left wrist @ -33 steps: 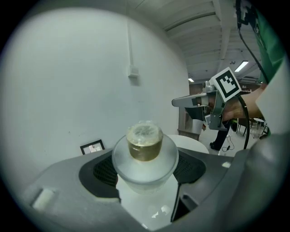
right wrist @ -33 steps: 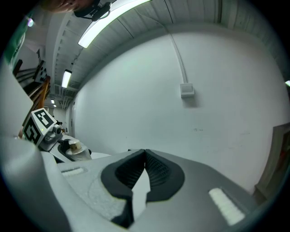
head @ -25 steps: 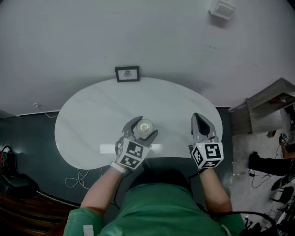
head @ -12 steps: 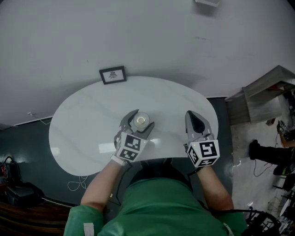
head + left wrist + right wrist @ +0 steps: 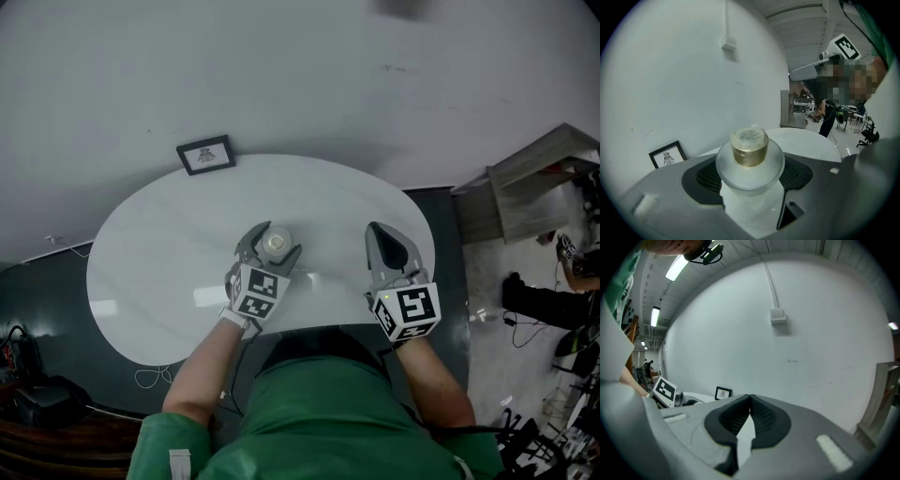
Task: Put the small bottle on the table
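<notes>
A small clear bottle (image 5: 274, 246) with a gold cap (image 5: 749, 146) stands upright between the jaws of my left gripper (image 5: 268, 245), over the middle of the white oval table (image 5: 169, 244). In the left gripper view the two dark pads (image 5: 707, 177) press against the bottle's (image 5: 750, 173) sides. I cannot tell whether its base touches the tabletop. My right gripper (image 5: 382, 236) hovers over the table's right part, jaws closed tip to tip with nothing between them; in its own view the pads (image 5: 736, 420) meet.
A small framed picture (image 5: 205, 156) leans on the wall at the table's far left edge. A grey shelf unit (image 5: 534, 192) stands to the right. Cables and gear (image 5: 37, 398) lie on the dark floor at left.
Both grippers and the table have drifted slightly left and up in the head view. The left gripper still holds the bottle; the right stays shut.
</notes>
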The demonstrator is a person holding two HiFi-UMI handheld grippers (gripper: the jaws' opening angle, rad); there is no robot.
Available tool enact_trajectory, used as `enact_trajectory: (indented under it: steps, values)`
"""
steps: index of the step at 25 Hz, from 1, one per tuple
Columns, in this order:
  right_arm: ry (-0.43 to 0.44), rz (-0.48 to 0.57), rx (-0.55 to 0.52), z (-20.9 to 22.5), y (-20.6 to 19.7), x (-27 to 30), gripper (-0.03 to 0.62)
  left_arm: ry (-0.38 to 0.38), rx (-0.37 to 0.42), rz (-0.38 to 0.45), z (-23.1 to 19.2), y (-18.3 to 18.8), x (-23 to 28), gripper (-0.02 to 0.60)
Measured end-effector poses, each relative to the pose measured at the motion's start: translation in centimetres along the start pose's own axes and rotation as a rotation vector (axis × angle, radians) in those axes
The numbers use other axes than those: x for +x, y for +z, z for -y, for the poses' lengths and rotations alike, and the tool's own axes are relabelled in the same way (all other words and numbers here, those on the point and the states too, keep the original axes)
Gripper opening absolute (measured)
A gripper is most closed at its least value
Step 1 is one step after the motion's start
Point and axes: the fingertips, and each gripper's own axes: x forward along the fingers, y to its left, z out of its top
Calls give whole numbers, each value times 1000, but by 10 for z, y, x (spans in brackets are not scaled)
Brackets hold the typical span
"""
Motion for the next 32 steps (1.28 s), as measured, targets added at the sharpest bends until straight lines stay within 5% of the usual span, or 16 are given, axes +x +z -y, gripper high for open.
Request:
enact_trajectory:
  steps: [32]
  values:
    - [-38, -124, 39, 23, -43, 11, 3, -84, -53, -105, 8, -63, 81, 347]
